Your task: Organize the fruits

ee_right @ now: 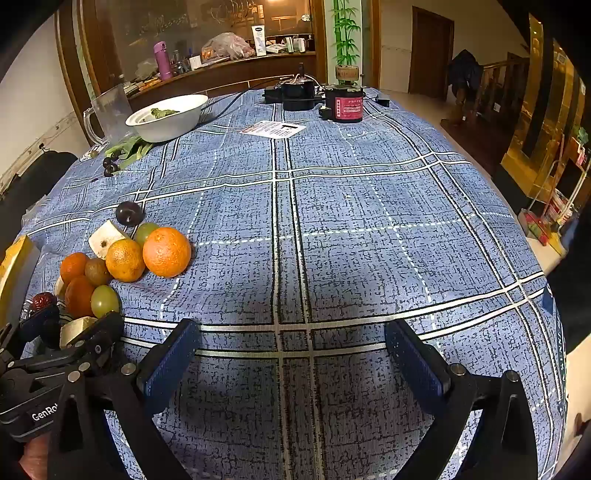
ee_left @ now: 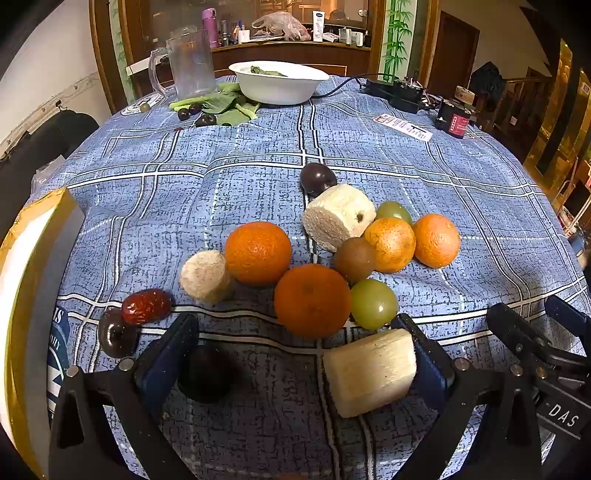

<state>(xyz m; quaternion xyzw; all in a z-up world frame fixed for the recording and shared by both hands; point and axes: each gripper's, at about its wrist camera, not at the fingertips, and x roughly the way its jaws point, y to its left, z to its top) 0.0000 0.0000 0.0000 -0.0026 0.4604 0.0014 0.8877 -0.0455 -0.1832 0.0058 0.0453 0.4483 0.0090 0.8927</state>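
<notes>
On the blue checked tablecloth [ee_right: 351, 221] the fruit pile [ee_left: 314, 258] looks basically unsorted; left gripper [ee_left: 295, 363] gapes wide around a sugarcane chunk [ee_left: 369, 373], right gripper [ee_right: 291, 363] spread, empty.

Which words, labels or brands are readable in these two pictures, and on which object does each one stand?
"DAS": on the right tongs' black body, seen from the left wrist.
"GenRo", cut off: on the left tongs' black body, seen from the right wrist.
White card: print too small to read.
Red label on the black cylinder: too blurred.
White box on the far shelf: unreadable.
</notes>
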